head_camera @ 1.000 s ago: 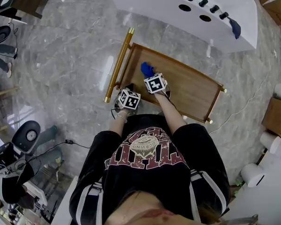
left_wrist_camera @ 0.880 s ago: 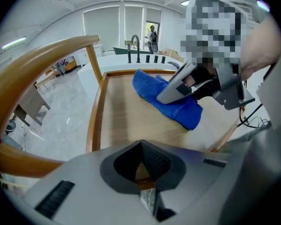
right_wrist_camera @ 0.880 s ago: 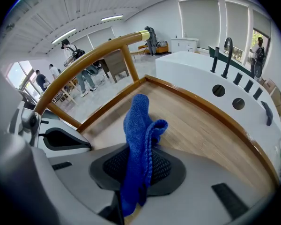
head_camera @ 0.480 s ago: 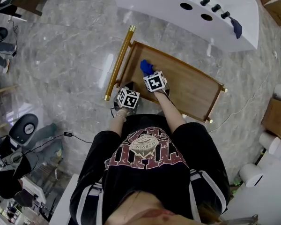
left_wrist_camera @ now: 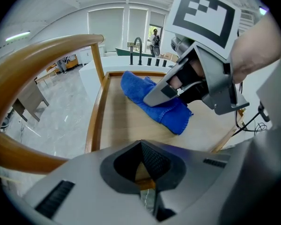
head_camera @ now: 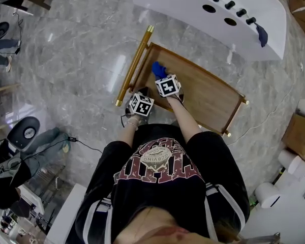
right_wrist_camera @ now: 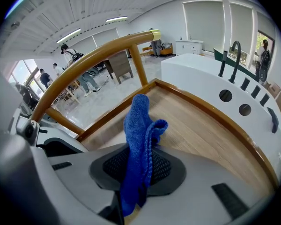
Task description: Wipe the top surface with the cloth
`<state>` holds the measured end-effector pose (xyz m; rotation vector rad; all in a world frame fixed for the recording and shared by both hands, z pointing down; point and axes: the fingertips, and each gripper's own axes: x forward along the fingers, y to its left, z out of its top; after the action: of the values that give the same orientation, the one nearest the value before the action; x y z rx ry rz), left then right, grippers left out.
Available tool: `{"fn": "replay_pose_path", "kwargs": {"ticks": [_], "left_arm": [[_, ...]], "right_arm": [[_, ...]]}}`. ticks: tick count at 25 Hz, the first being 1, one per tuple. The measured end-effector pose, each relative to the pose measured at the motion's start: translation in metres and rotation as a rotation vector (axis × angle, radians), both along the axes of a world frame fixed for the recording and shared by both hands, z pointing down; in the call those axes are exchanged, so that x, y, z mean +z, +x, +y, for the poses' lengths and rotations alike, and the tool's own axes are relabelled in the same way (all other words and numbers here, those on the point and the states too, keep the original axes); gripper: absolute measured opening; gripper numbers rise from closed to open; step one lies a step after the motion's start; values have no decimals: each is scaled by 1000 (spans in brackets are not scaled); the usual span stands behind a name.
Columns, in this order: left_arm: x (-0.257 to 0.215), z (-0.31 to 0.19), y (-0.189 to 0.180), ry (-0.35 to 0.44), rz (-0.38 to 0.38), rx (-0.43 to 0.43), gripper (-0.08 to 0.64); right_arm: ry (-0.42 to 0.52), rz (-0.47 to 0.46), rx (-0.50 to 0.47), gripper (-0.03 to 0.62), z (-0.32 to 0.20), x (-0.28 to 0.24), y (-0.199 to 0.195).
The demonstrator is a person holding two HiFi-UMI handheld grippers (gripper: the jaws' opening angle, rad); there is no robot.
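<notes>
The cart's wooden top surface (head_camera: 206, 95) has a raised rim and a gold handle bar (head_camera: 134, 65) at its left end. The blue cloth (head_camera: 158, 69) lies on the wood near that end, with my right gripper (head_camera: 161, 77) shut on it. In the right gripper view the cloth (right_wrist_camera: 138, 125) stands bunched up out of the right gripper (right_wrist_camera: 138, 165). My left gripper (head_camera: 142, 95) is by the near left corner, just behind the handle. In its own view the left gripper (left_wrist_camera: 141, 146) is shut and holds nothing. Ahead of it is the cloth (left_wrist_camera: 154, 104) under the right gripper (left_wrist_camera: 161, 92).
A white counter (head_camera: 218, 6) with black taps and round holes stands just beyond the cart. Grey marble floor (head_camera: 81, 60) surrounds it. A cable (head_camera: 81, 144) and a chair (head_camera: 25, 133) are at the left. Cardboard boxes (head_camera: 300, 128) are at the right. People stand far off.
The right gripper has slid the cloth a little toward the handle end of the top. The left gripper has stayed by the near left corner.
</notes>
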<state>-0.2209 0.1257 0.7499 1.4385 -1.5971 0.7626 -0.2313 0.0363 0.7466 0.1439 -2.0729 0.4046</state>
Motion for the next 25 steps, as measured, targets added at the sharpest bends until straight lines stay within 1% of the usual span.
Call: {"fn": "replay_pose_path", "kwargs": {"ticks": [4,9,20,23,25], "left_arm": [[-1,0,-2,7,14,-1,49],[-1,0,-3,18,7,2,49],[-2,0,-3,36,-5,11,49],[-3,0,-3,43,-1,14,49],[-4,1,-3,61,-3,23,48]], "right_arm": [[2,-6,-13,88,4,0,-12],[20,-13,-53,89,8,-4,-28],[23,-29,-116,89,23,-7,-56],[37,-38,-122,87,26,-9,-62],[43,-43,-119,88,28,-8,-63]]}}
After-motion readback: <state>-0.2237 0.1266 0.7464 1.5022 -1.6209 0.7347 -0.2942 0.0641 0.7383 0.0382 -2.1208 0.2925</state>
